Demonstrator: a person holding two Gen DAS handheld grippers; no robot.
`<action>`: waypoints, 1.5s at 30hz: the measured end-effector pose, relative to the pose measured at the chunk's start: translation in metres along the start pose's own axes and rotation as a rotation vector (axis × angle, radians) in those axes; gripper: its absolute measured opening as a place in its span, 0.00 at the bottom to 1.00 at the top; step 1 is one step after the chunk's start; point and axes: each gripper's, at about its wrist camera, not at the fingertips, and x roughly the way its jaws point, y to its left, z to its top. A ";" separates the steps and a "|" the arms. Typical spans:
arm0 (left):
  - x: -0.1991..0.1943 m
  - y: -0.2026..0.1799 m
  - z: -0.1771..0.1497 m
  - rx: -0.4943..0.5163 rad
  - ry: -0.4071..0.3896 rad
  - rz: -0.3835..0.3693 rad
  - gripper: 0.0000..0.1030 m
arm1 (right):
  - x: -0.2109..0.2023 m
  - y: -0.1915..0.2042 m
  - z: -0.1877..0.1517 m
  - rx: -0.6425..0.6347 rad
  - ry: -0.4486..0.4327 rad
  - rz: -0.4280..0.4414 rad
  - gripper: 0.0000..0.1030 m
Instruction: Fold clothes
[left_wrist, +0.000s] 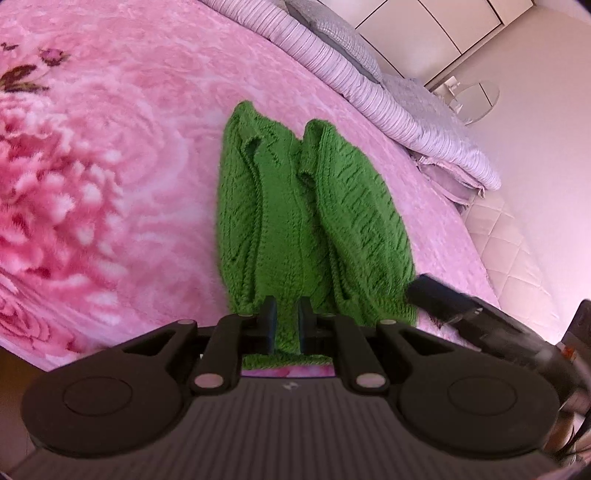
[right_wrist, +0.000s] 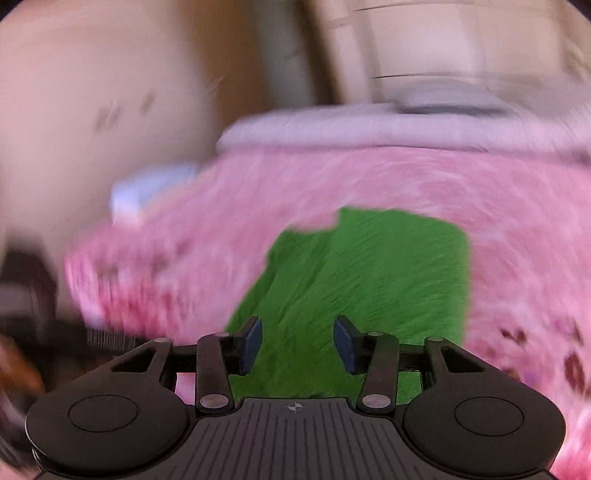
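My left gripper (left_wrist: 287, 321) is closed down to a narrow gap w/ the near hem of the green knit sweater (left_wrist: 310, 221) pinched between the pads. Sweater lies on the pink floral blanket (left_wrist: 110, 166), stretched away from me, both side parts folded in toward the middle w/ a crease between them. Striped lilac bedding (left_wrist: 369, 85) runs along the far edge of the bed. My right gripper (right_wrist: 297, 343) is wide open, nothing in it, hovering over the near part of the sweater (right_wrist: 369, 277); that view is badly blurred, so can't tell if it's touching the knit. From the left view, its dark body shows just beside the sweater's right corner.
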 end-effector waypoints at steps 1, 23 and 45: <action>0.001 -0.001 0.003 0.000 -0.001 -0.006 0.07 | -0.005 -0.019 0.005 0.095 -0.012 -0.023 0.45; 0.112 -0.010 0.098 -0.057 -0.031 -0.041 0.22 | 0.113 -0.193 0.089 0.433 0.226 0.145 0.45; 0.137 0.003 0.106 -0.082 -0.039 -0.101 0.34 | 0.115 -0.194 0.083 0.460 0.199 0.146 0.45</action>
